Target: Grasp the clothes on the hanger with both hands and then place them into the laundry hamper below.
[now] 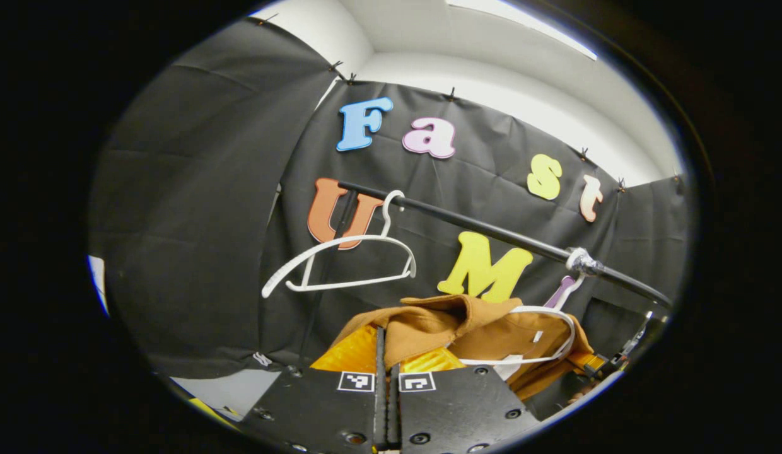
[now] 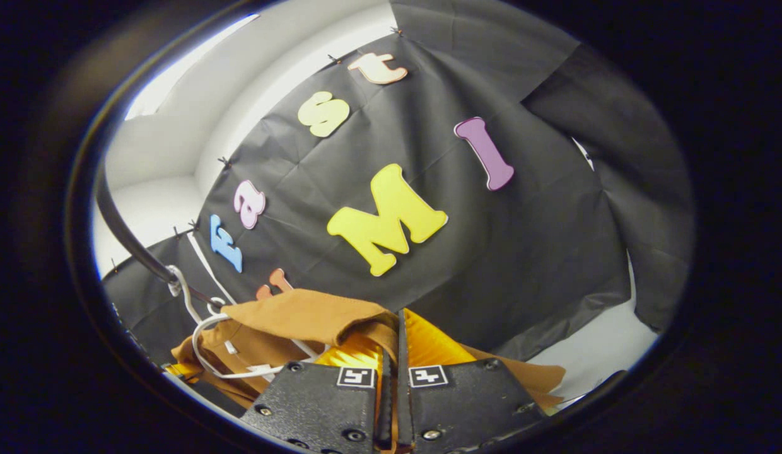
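Note:
A brown jacket (image 1: 485, 328) with a shiny orange lining hangs on a white hanger (image 1: 558, 315), whose hook sits over a black rod (image 1: 492, 233). My left gripper (image 1: 386, 353) is shut on the jacket's near edge, with brown cloth and lining bunched around its fingers. In the right gripper view the same jacket (image 2: 290, 315) drapes over its hanger (image 2: 202, 334) at the lower left. My right gripper (image 2: 394, 353) is shut on a fold of the jacket, which wraps over the fingertips.
An empty white hanger (image 1: 340, 243) hangs on the rod to the left of the jacket. The rod (image 2: 123, 233) curves up the left edge of the right gripper view. Black cloth walls stand close behind, with white wall above them.

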{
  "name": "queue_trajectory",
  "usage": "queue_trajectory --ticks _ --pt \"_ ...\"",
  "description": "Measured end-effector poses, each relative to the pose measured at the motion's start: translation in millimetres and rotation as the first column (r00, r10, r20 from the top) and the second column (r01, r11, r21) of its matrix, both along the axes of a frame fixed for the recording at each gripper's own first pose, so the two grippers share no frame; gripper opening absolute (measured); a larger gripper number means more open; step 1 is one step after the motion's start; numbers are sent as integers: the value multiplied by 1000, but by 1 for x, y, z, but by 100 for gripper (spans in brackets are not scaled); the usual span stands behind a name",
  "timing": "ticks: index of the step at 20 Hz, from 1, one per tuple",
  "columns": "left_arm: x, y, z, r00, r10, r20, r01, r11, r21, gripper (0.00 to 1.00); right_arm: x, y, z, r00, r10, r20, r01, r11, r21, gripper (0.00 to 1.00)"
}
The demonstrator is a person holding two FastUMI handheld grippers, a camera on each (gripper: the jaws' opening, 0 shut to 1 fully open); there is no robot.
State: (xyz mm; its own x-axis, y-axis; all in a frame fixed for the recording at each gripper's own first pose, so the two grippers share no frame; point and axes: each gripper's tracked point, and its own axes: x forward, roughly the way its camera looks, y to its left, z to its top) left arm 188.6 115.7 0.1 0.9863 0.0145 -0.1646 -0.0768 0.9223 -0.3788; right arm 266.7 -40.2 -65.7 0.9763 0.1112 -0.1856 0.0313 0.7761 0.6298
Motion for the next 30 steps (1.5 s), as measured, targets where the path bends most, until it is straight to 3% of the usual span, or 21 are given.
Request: queue_trajectory --ticks 7,8,15,22,30 --pt "10 4 -16 1000 -25 -3 24 997 -80 6 15 -4 0 1000 23 6 -23 997 69 7" --pt "10 4 -20 999 -30 -13 28 994 -110 1 18 -5 -2 1000 23 0 -23 997 68 6" --pt "26 24 -57 995 -44 -90 26 979 -200 1 28 -7 -8 999 24 -33 -21 997 69 7" --pt "4 7 -102 987 -41 -153 14 985 -174 0 16 -13 -42 996 28 -90 -22 998 65 6" --pt "-34 -18 -133 978 -44 -202 15 990 -140 0 -23 -9 -95 982 48 -180 -40 998 46 6"
